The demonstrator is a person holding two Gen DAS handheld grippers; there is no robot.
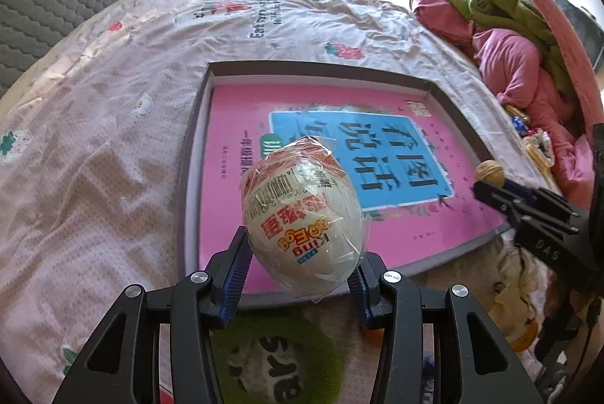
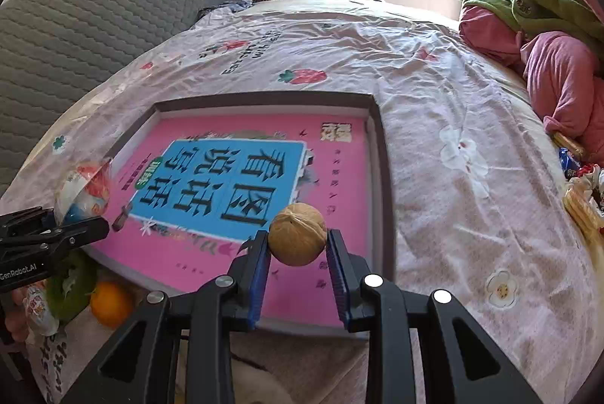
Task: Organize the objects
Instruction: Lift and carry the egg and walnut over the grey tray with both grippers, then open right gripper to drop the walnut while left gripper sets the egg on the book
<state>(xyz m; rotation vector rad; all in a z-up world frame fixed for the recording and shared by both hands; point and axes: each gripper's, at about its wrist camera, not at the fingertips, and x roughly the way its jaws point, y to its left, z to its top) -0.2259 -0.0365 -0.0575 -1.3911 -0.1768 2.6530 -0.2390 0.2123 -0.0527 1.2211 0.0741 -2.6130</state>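
A wrapped egg (image 1: 302, 211) is clamped in the left hand-held gripper (image 1: 300, 275) and a walnut (image 2: 297, 233) in the right hand-held gripper (image 2: 298, 253), both held over the tray (image 2: 381, 154) on the bed (image 2: 434, 71), presumably for setting down inside

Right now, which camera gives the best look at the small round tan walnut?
The right wrist view: the small round tan walnut sits centred and close between the right gripper pads, over the pink book. The left wrist view shows it only small, at the right edge, partly hidden by that gripper.

Both wrist views look steeply down, sharing the tray (image 1: 205, 124).
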